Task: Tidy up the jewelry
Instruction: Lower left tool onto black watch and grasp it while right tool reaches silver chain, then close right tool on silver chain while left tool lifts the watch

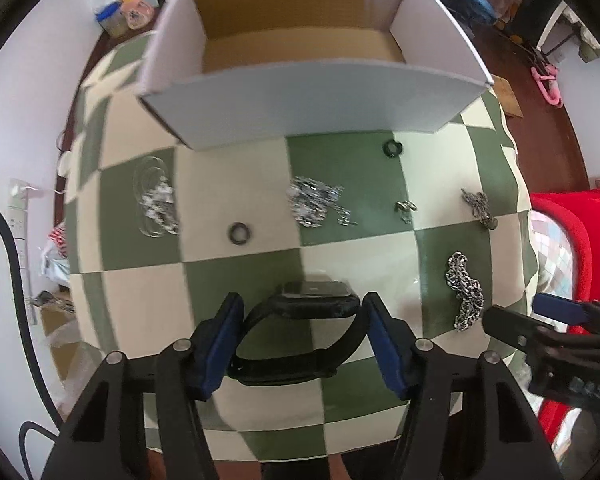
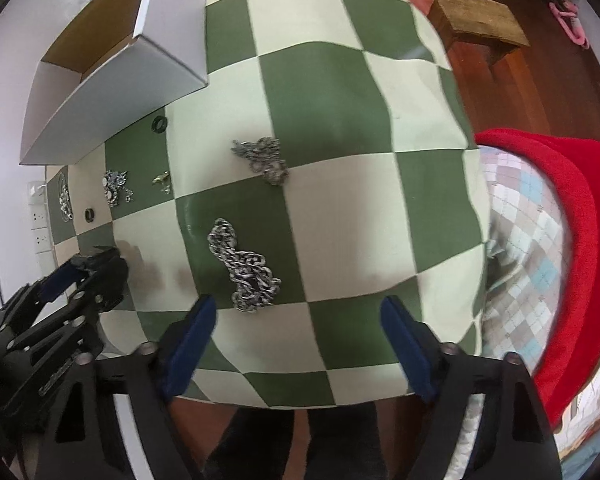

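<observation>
A black smartwatch (image 1: 314, 300) with a looped strap lies on the green-and-cream checkered cloth (image 1: 240, 168) between the blue pads of my left gripper (image 1: 302, 308), which is open around it. My right gripper (image 2: 298, 312) is open and empty, just short of a heavy silver chain (image 2: 244, 268). It shows at the right edge of the left wrist view (image 1: 540, 320). Several jewelry pieces lie on the cloth: a silver chain pile (image 1: 316, 204), thin bangles with a chain (image 1: 154, 200), two dark rings (image 1: 239, 233) (image 1: 392, 148), a small clasp (image 1: 406, 208) and a darker chain (image 2: 264, 158).
An open white cardboard box (image 1: 300, 92) stands at the far side of the table, its inside empty as far as I see. A red cloth (image 2: 560, 208) and a patterned blanket lie to the right. A wooden stool (image 2: 476, 20) stands on the floor beyond.
</observation>
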A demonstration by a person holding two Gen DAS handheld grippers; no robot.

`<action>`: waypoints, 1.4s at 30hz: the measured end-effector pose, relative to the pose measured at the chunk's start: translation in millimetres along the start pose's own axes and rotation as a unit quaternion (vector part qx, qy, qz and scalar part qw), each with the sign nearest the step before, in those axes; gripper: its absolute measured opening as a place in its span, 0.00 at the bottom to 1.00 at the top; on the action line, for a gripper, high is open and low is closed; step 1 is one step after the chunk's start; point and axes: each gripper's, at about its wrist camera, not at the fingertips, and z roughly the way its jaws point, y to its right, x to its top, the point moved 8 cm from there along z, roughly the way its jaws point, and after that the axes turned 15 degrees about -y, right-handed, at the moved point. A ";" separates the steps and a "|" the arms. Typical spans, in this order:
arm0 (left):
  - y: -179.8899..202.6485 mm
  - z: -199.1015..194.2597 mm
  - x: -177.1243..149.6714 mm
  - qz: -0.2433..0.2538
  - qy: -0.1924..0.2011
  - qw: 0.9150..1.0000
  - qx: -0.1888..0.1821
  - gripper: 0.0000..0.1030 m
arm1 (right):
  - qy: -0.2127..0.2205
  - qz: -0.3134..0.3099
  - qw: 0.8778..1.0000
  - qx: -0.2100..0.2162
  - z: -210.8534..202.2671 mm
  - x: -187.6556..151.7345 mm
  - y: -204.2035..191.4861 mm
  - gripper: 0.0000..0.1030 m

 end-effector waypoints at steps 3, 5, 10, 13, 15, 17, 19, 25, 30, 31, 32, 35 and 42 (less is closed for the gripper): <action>-11.0 -0.9 -4.1 -0.007 -0.002 1.000 0.010 0.49 | 0.001 -0.006 1.000 -0.013 5.9 4.3 -8.0 0.72; -15.8 3.8 1.3 -0.013 -0.007 1.000 0.009 0.45 | 0.007 -0.011 1.000 -0.021 8.9 7.7 -18.3 0.72; -24.5 9.3 9.3 -0.010 -0.009 1.000 0.012 0.44 | 0.007 -0.019 0.999 -0.047 21.3 11.7 -33.3 0.68; -27.9 10.5 15.9 -0.009 -0.008 1.000 0.002 0.44 | 0.013 -0.025 0.997 -0.074 25.5 11.2 -38.3 0.68; -33.1 12.2 16.8 -0.012 -0.006 1.000 -0.009 0.44 | 0.017 -0.028 0.996 -0.088 27.9 8.7 -39.6 0.64; -37.6 12.6 19.8 -0.020 -0.004 0.999 -0.026 0.43 | 0.025 -0.027 0.994 -0.104 27.5 6.5 -39.8 0.55; -40.9 11.1 19.0 -0.023 -0.001 0.999 -0.038 0.42 | 0.035 -0.030 0.993 -0.105 25.4 4.0 -41.3 0.35; -52.6 -2.8 13.6 -0.032 0.008 0.998 -0.062 0.41 | 0.045 -0.023 0.995 -0.088 20.1 2.3 -38.1 0.14; -56.5 -31.2 8.2 -0.035 0.028 0.996 -0.077 0.41 | 0.058 -0.010 0.997 -0.055 4.4 12.5 -30.8 0.09; -57.7 -35.3 7.4 -0.037 0.031 0.995 -0.082 0.41 | 0.060 -0.007 0.997 -0.045 1.1 14.5 -32.2 0.09; -59.5 -41.0 7.0 -0.040 0.035 0.995 -0.087 0.41 | 0.062 -0.006 0.997 -0.037 -2.7 12.0 -39.0 0.09; -65.5 -57.6 4.4 -0.049 0.042 0.993 -0.103 0.41 | 0.073 -0.003 0.997 -0.017 -15.2 7.7 -43.2 0.09; -65.8 -92.9 2.2 -0.042 0.071 0.990 -0.114 0.41 | 0.098 -0.005 0.994 0.040 -54.4 -3.8 -45.1 0.09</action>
